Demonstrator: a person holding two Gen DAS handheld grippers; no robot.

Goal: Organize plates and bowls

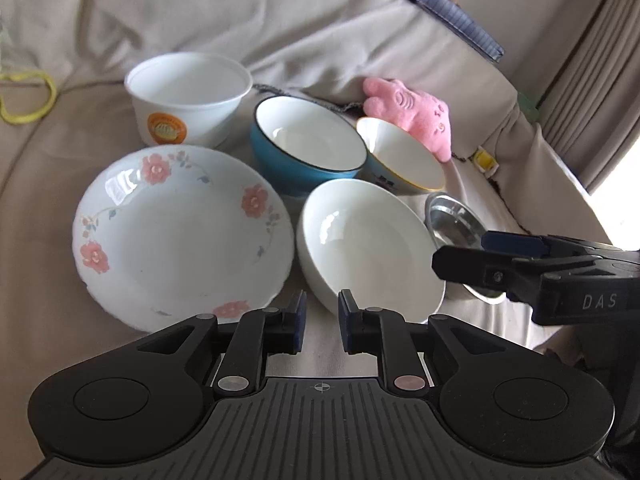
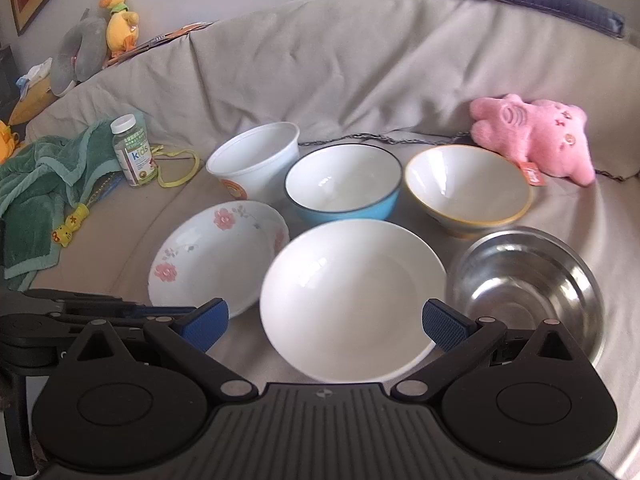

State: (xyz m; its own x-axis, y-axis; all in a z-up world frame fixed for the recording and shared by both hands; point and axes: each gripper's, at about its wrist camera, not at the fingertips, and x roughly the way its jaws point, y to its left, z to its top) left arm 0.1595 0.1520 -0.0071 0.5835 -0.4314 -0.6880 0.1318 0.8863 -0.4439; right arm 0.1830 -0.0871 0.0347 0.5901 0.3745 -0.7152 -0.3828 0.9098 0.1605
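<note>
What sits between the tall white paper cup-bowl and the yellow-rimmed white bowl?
The blue-sided white bowl sits between the paper cup-bowl and the yellow-rimmed bowl, clearest in the right wrist view.

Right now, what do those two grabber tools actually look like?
Both are matte black plastic. Each has a ribbed centre plate with a small crosshair mark, round discs either side, silver rivets, and blue textured pads on the fingers. The right gripper shows white letters "DAS". No cables or sleeves visible.

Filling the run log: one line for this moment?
left gripper: narrow gap, empty | right gripper: open, at white plate | dishes unstacked
</note>
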